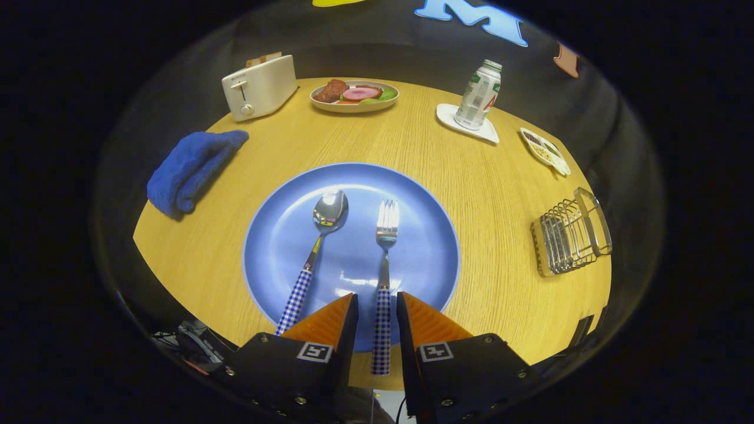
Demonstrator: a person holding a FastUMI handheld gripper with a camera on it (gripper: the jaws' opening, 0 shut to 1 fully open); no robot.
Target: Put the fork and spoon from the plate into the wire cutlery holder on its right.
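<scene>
A blue plate point(277, 235) lies on the round wooden table just ahead of my fingers. On it rest a spoon point(323, 227) and a fork point(386, 235), side by side, both with blue-checked handles pointing back at me. My gripper point(377, 297) is open, and the fork's handle runs through the gap between the two fingers with a little space on each side. The spoon's handle lies just left of the left finger. The wire cutlery holder point(568, 238) stands to the right of the plate near the table's edge.
A folded blue towel point(191, 168) lies left of the plate. Beyond the plate are a white toaster point(259, 87), a dish of food point(355, 95), a bottle point(479, 94) on a white coaster and a small snack tray point(545, 150). The table point(489, 194) edge curves close by the holder.
</scene>
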